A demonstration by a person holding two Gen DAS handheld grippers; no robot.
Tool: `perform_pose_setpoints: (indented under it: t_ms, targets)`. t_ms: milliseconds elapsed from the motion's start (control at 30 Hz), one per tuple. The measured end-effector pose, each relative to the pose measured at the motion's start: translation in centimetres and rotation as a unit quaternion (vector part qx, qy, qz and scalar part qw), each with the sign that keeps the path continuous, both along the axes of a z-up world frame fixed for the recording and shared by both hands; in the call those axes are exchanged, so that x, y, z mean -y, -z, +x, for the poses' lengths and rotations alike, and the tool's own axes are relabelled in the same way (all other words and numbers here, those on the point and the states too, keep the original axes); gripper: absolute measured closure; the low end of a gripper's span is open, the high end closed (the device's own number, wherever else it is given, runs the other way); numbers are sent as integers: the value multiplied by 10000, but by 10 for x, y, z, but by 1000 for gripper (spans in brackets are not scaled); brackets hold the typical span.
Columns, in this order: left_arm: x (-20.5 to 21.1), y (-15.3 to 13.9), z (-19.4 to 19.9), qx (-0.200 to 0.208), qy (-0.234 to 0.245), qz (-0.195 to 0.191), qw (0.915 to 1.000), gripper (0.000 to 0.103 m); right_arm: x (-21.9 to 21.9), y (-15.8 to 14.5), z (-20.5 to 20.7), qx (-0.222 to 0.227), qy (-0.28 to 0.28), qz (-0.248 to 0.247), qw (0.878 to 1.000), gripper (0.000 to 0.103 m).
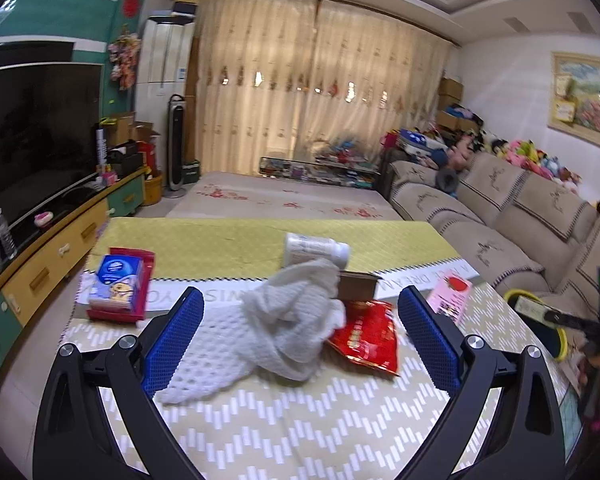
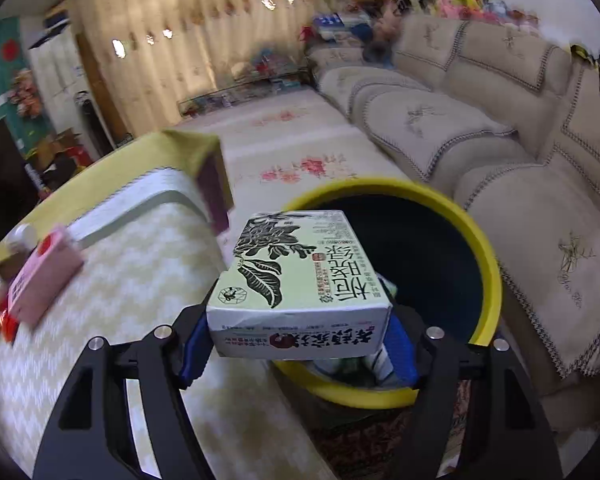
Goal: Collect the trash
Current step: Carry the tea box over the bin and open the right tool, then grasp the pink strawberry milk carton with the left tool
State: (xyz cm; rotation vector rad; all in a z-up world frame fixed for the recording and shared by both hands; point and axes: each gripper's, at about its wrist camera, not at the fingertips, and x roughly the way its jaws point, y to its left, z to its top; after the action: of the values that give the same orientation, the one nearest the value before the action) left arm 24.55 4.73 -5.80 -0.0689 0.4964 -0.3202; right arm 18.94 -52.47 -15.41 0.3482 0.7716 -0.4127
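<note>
My left gripper (image 1: 300,316) is open above the table, its blue pads on either side of a crumpled white cloth (image 1: 276,320). Behind the cloth lie a red snack packet (image 1: 368,338), a small brown box (image 1: 358,286) and a white bottle (image 1: 314,248) on its side. My right gripper (image 2: 298,344) is shut on a pale green tea carton (image 2: 300,276) and holds it over the near rim of a yellow-rimmed bin (image 2: 488,264) beside the table. The bin (image 1: 540,320) and the right gripper also show at the right edge of the left wrist view.
A red tray with a blue tissue pack (image 1: 118,284) sits at the table's left. A pink carton (image 1: 448,294) lies at the table's right edge; it also shows in the right wrist view (image 2: 44,276). A beige sofa (image 2: 500,152) stands right of the bin, a TV cabinet (image 1: 48,256) at left.
</note>
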Motion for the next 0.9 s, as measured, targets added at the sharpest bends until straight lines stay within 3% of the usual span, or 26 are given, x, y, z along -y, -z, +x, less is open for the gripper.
perform_pose_setpoints:
  t_ms: [67,167,467,700,900]
  targets:
    - [7,0,-2,28,123,57,9999,7,12,-2,3,120,248,-11,9996,26]
    - [24,1,-7,140,347,296,9989,7,14,-13,1,364,476,-122,9981,25]
    - [72,10,-11,-157,1179,582,9912,7,-40,-29,-14,855,-8,-651,9942,22]
    - [129,2,7,-559,2085,918,9721,7,-54,-30,-20,960,-184,-771,9922,20]
    - [181,22,44,-985,2583,1299,9522,7,-50,-29,-23,1011,-189,-580,9930,17]
